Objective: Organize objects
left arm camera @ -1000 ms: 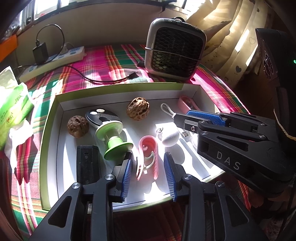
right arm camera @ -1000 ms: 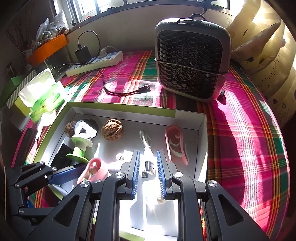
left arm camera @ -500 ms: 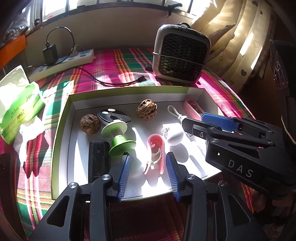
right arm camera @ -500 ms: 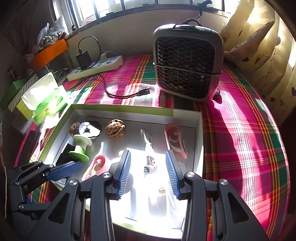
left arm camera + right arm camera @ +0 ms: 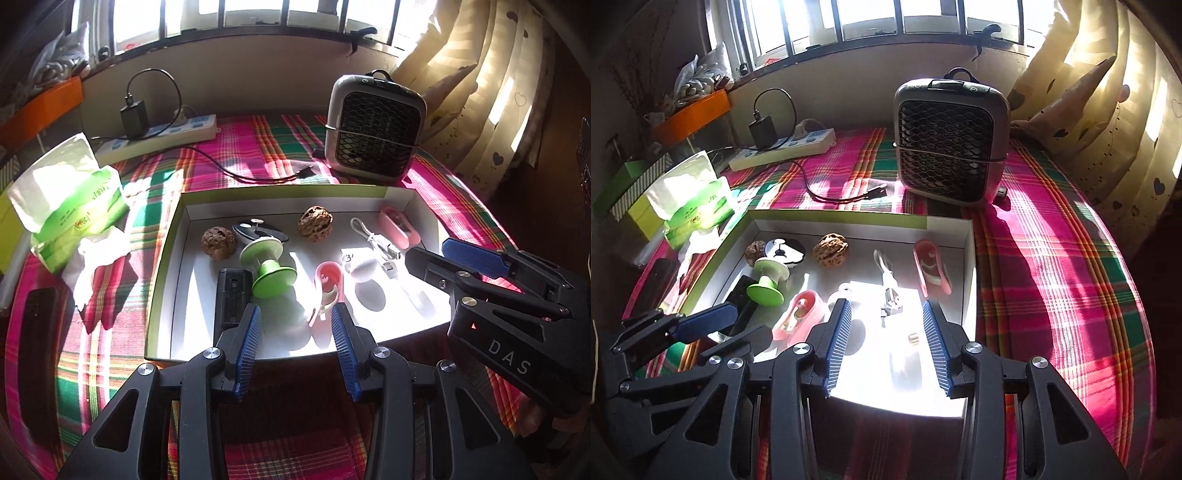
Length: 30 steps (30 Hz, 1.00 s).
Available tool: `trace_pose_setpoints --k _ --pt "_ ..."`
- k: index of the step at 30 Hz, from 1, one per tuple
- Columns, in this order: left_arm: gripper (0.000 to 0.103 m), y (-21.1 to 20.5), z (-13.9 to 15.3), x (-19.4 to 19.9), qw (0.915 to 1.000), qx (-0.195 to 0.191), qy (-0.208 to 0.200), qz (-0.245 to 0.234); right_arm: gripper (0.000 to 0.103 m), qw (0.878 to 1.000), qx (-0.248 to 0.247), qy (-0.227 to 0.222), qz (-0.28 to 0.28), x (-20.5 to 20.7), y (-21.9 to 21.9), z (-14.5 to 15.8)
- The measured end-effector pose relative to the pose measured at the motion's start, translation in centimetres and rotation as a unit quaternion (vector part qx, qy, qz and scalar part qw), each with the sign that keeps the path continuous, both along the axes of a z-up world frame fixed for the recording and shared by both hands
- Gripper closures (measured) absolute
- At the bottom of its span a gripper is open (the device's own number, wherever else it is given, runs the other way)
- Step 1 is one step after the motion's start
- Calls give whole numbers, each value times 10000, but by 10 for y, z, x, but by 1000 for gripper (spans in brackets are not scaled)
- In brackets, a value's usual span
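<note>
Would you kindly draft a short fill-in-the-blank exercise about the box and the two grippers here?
1. The white box holds ___ brown walnuts.
2. The spool lying on its side is ___ in colour.
3. The left gripper and right gripper both have ___ jaws, holding nothing.
4. The heater stands ___ the box.

Answers: two; green; open; outside
</note>
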<state>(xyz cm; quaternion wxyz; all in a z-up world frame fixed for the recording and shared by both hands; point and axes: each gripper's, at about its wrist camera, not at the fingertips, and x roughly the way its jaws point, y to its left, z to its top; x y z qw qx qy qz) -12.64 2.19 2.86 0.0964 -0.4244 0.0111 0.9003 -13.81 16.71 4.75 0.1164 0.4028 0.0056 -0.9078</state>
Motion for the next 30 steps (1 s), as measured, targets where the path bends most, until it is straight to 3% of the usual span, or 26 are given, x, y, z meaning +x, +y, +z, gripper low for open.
trace_pose_setpoints --k 16,30 --pt "66 -7 9 39 9992 -242 245 180 56 9987 178 481 -44 49 -7 14" --pt "66 -15 -14 64 9984 -399 57 409 49 9989 404 245 -58 78 -12 -8"
